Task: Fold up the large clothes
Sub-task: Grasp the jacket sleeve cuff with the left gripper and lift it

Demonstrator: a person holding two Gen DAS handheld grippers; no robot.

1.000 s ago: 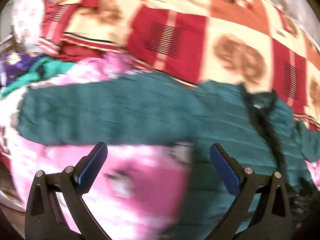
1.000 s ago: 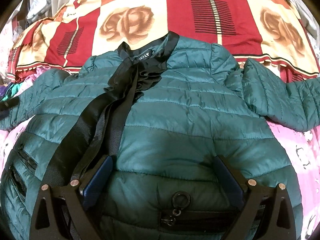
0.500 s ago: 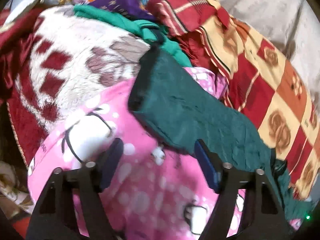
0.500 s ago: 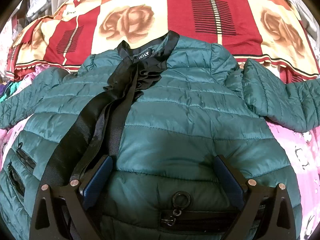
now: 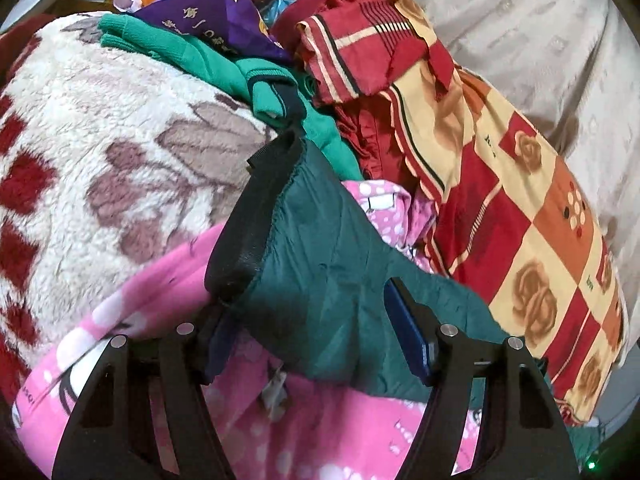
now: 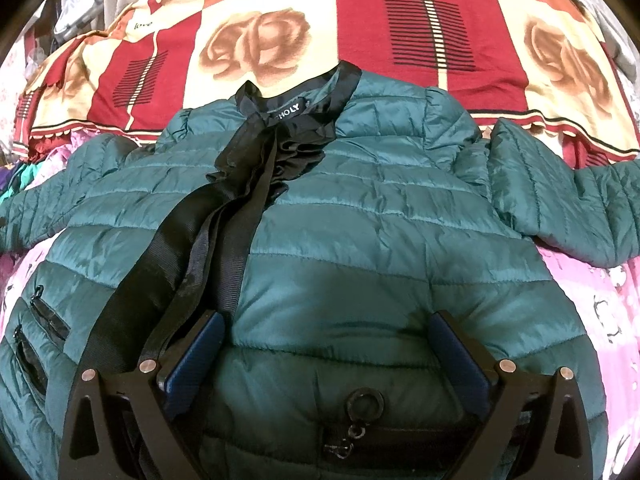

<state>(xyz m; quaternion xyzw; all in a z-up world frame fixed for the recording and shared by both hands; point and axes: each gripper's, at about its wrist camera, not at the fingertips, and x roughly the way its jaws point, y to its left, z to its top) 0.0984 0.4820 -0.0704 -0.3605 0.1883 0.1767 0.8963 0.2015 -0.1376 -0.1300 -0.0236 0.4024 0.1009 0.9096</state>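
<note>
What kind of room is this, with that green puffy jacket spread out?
Most likely a bedroom at home. The green quilted jacket lies on a bed with a pink cartoon sheet and a red-and-cream rose-patterned blanket, next to a fluffy fleece blanket and a pile of loose clothes.

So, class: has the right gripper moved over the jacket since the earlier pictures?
No. The right gripper sits at the same spot above the zip pull ring on the green jacket.
</note>
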